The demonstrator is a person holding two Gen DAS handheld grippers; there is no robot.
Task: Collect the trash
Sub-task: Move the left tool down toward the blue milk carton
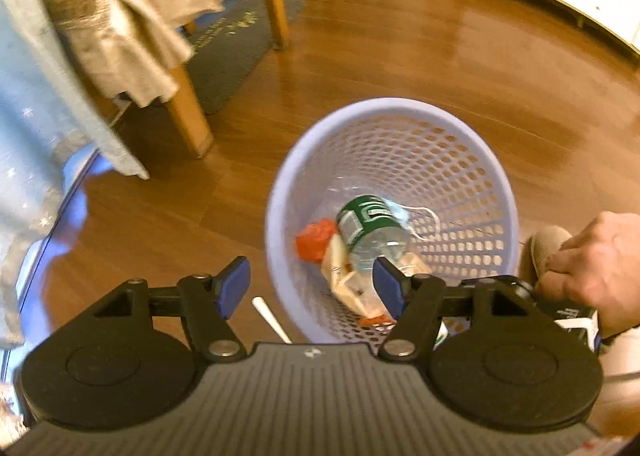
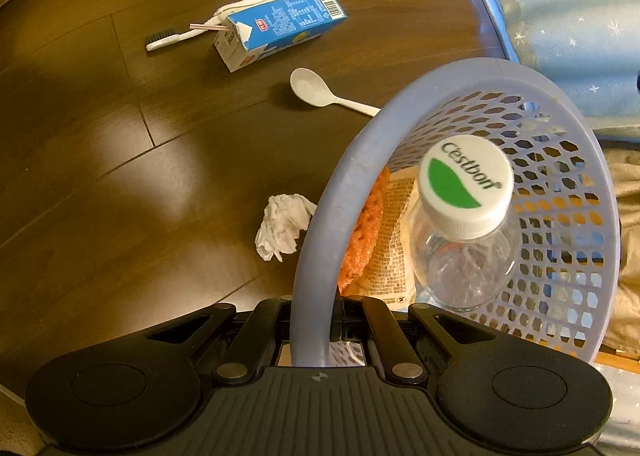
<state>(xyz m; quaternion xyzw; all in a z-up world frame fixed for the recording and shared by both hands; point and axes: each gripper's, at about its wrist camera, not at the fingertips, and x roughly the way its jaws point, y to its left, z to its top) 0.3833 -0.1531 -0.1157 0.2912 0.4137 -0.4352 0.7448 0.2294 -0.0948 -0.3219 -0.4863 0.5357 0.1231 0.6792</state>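
The right claw [image 2: 316, 330] pinches the rim of a lavender mesh basket [image 2: 320, 240], its black arms drawn in on either side of the plastic band, and a hand [image 1: 596, 268] shows at the edge of the left wrist view gripping that tool. The left claw [image 1: 310, 290] hangs above the basket's near rim with its blue pads [image 1: 234, 286] spread wide and nothing between them.

Inside the basket lies a clear water bottle [image 2: 460, 252], its white and green cap [image 2: 466, 186] pointing up toward the right wrist camera and its long axis running down into the basket; beside it sit an orange wrapper [image 2: 366, 232] and a printed paper packet [image 2: 394, 240].

Just outside the rim on the wooden floor [image 2: 120, 176] rests a crumpled tissue [image 2: 284, 226]: soft, near weightless, likely to take a pinch anywhere on its bulk. Beyond it lies a white plastic spoon [image 2: 320, 92], light, stiff and probably slick, lying low on the boards; its bowl points away from the basket and its handle runs under the rim, so the handle's middle looks the best hold.

Farthest off, a blue milk carton [image 2: 276, 28] lies on its side, straw [image 2: 208, 28] end toward the toothbrush [image 2: 164, 40] beside it; it should crush easily and wants a pinch across its narrow faces.
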